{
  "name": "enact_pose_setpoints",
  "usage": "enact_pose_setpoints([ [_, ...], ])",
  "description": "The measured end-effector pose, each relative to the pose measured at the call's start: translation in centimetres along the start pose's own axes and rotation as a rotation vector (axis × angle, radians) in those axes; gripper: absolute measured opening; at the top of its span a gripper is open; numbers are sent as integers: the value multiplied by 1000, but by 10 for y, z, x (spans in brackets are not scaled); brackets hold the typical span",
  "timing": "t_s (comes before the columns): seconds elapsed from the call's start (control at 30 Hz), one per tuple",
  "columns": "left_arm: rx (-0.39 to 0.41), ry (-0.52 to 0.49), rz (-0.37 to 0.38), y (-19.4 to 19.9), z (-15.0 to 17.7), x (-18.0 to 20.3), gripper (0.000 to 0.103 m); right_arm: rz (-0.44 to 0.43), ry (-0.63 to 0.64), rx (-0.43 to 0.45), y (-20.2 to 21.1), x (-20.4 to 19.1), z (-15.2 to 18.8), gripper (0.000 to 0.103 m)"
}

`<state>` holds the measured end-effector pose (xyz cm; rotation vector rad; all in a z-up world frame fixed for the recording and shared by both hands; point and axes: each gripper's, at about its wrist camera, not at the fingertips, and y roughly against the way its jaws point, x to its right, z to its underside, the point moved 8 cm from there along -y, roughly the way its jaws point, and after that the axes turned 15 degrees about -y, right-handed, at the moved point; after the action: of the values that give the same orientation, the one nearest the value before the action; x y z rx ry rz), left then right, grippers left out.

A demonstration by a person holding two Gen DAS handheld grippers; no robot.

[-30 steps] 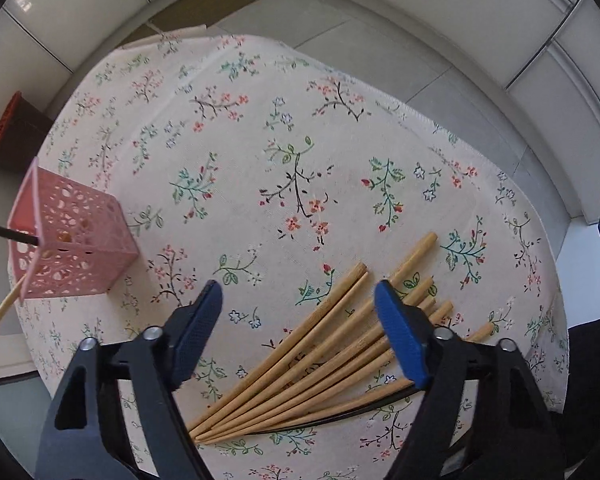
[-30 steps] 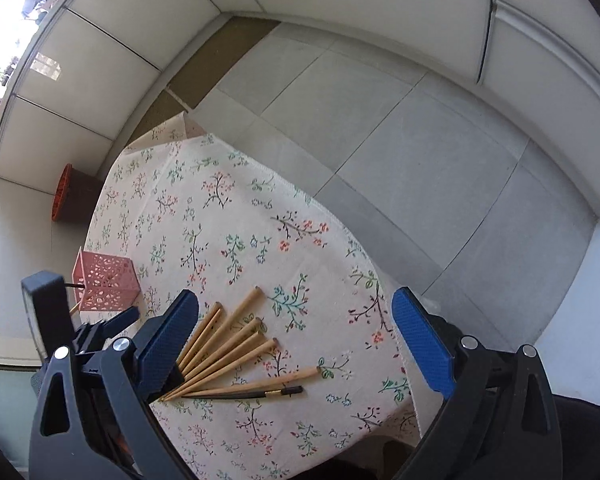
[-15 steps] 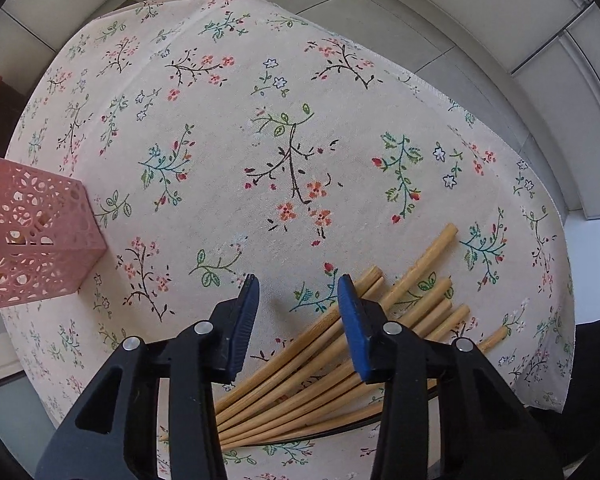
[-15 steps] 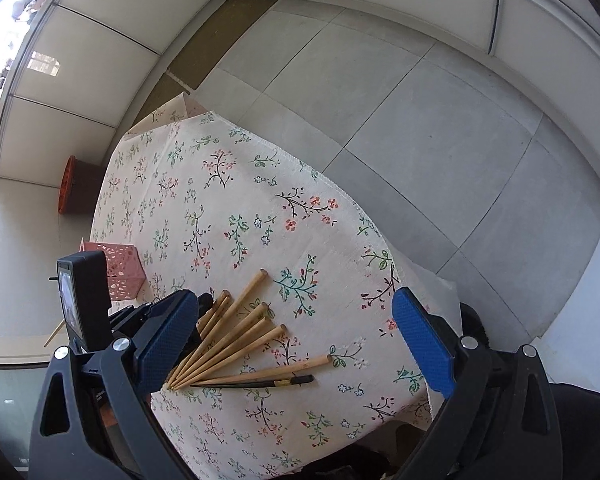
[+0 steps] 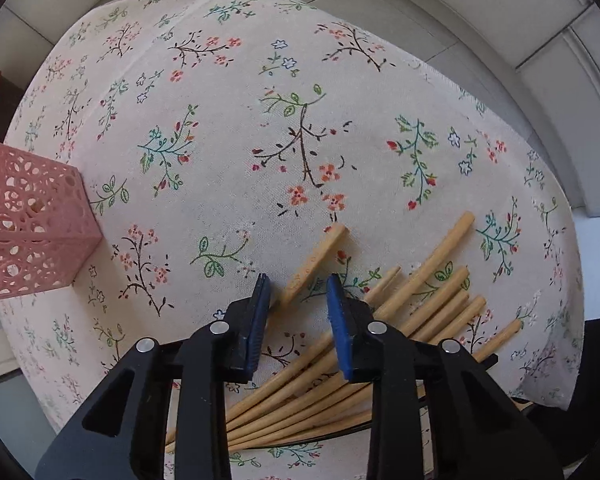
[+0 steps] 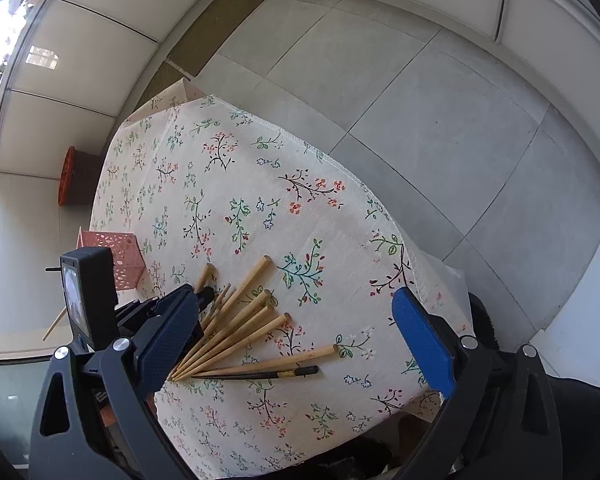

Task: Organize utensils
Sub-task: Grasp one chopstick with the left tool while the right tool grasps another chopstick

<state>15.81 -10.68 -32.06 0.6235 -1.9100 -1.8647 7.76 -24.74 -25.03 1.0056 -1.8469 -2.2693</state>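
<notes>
Bamboo chopstick (image 5: 314,262) pinched in left tongs (image 5: 296,292); spread right tongs (image 6: 300,330), black chopstick (image 6: 260,374) clearer rightward.

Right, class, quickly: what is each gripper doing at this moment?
Left gripper: closed on one wooden chopstick, its far end raised from the fan.
Right gripper: open, holding nothing.

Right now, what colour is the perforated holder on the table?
Pink; the holder shows best in the left wrist view.

Grey tiled floor (image 6: 440,120), white walls (image 6: 92,52)
</notes>
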Motion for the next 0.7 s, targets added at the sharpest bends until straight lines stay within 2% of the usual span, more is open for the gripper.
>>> enact_pose_setpoints([
  [0.1,31,14,6,3,1,-10,18,3,-3,-16,-9,-7,2,95],
  [0.2,55,23,-4,3,4,-26,13,-15,-20,-72,-26,-21,9,94],
  [0.27,80,37,-14,5,4,-32,7,-13,-2,-84,-33,-31,12,90],
  [0.3,92,40,-21,13,1,-29,7,-12,3,-87,-37,-35,13,87],
  [0.4,147,41,-52,42,5,-34,6,8,16,-85,-49,-46,16,79],
  [0.5,206,42,-77,70,15,-40,6,57,34,-75,-63,-52,17,63],
  [0.57,232,45,-99,83,25,-40,6,99,42,-53,-71,-53,16,48],
  [0.67,262,47,-133,97,40,-40,6,153,39,-20,-82,-55,12,35],
  [0.7,272,52,-142,102,42,-37,6,170,34,-17,-86,-55,11,34],
])
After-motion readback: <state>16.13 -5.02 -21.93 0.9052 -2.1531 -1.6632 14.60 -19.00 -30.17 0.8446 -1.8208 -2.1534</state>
